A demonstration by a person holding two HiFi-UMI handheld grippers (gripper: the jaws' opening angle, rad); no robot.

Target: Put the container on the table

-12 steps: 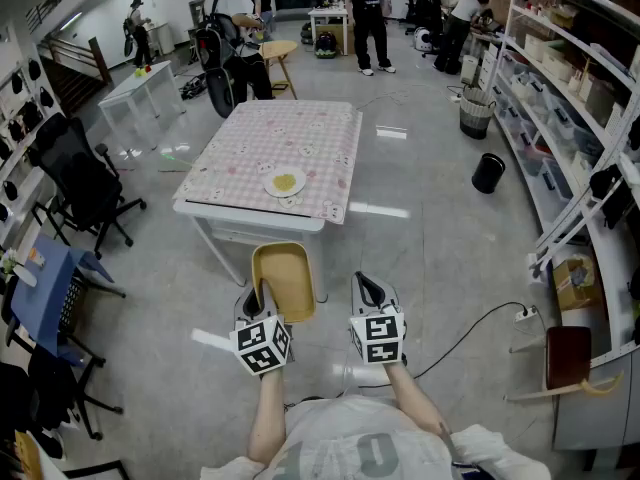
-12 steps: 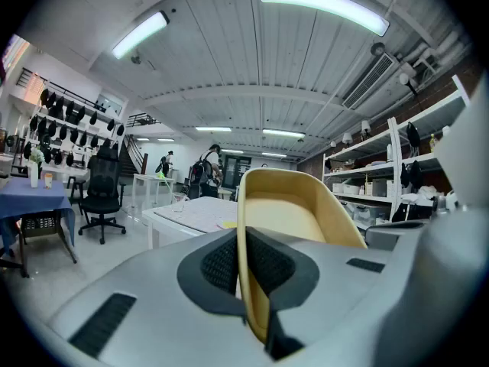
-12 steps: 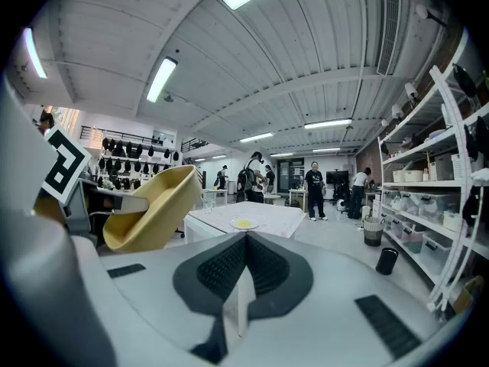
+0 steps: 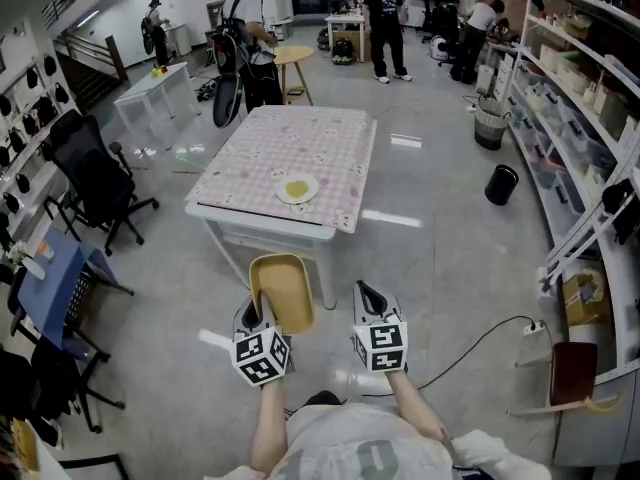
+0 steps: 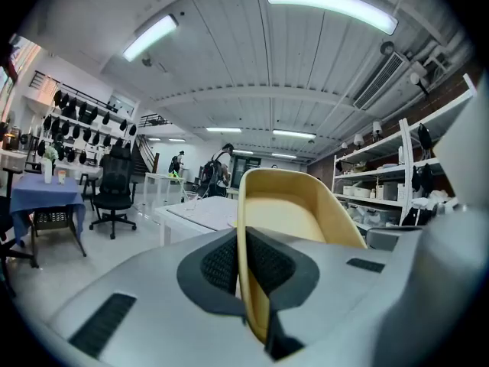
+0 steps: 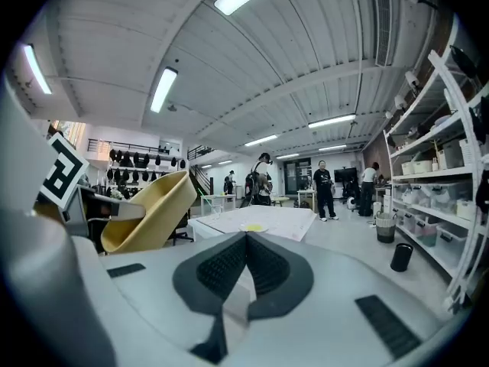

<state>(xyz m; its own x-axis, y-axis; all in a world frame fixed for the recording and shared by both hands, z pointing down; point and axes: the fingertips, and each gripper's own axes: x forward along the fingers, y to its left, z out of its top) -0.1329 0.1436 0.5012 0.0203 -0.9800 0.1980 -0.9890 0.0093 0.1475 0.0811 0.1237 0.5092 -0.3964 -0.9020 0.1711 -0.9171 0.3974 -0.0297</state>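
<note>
The left hand-held gripper [image 5: 243, 275] pinches the near wall of the yellow container [image 4: 282, 290], its pads pressed on either side of the rim. The container hangs in the air over the grey floor [image 4: 440, 268], just short of the near edge of the bench [image 4: 300, 138], and does not rest on it. From the right gripper view it sits tilted, open side up. The right hand-held gripper [image 6: 244, 270] is level beside the left one, jaws pressed together with nothing between them, apart from the container. The bench carries a pink checked cloth and a white plate [image 4: 297, 189] with something yellow on it, near its front edge. A black chair [image 4: 95, 183] stands to the left.
</note>
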